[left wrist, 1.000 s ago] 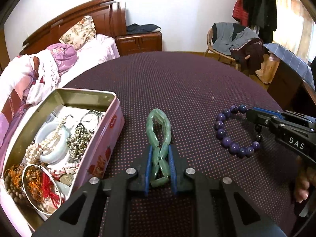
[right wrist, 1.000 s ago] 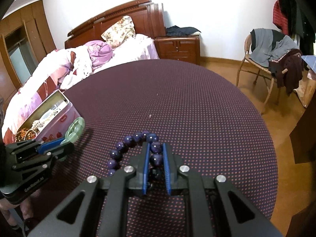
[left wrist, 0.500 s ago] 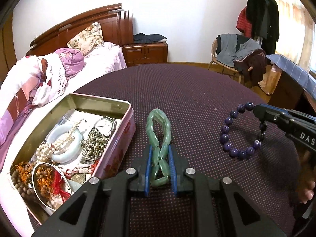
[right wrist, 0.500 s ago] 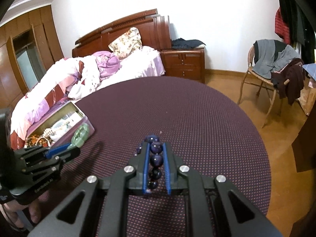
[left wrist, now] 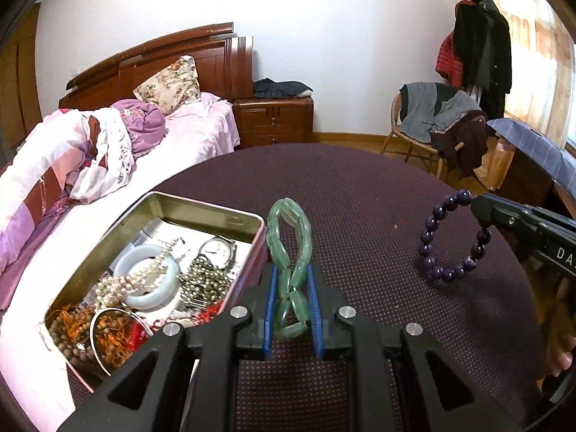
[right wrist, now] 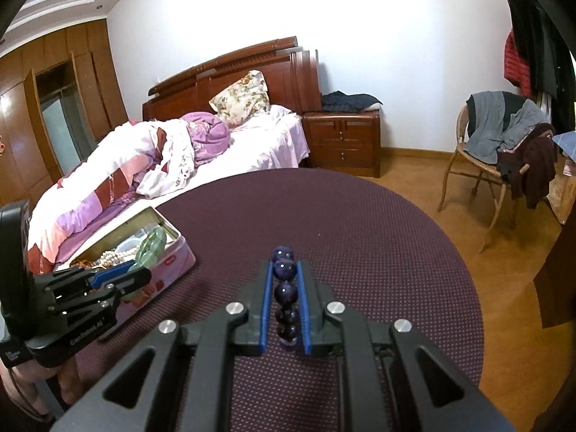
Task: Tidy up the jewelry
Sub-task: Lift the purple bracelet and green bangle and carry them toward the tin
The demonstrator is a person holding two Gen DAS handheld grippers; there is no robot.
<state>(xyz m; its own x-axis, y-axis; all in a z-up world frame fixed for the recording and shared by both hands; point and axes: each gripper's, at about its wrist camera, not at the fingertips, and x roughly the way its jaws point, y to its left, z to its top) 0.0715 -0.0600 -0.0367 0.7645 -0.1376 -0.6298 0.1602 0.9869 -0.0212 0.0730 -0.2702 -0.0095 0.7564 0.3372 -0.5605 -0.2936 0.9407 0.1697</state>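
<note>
Gripping the green bracelet (left wrist: 289, 252) between its blue pads, your left hand-held gripper (left wrist: 291, 309) holds the twisted loop clear of the surface (left wrist: 360, 208), just beside the right wall of the open tin (left wrist: 201, 212). Your right hand-held gripper (right wrist: 285, 302) is clamped on the purple bead bracelet (right wrist: 285, 293), which shows edge-on as a line of beads between the fingers; from the left wrist view that bracelet (left wrist: 450, 237) hangs as a full ring off the gripper tips, lifted above the dotted cloth. Inside the tin you have a pale jade bangle (left wrist: 151, 277), a pearl strand (left wrist: 118, 288), a wristwatch (left wrist: 216, 250) and wooden beads with orange cord (left wrist: 90, 327). Beyond the surface stand the bed (left wrist: 180, 136), a wooden nightstand (left wrist: 273, 122) and a chair draped with clothes (left wrist: 435, 115).
</note>
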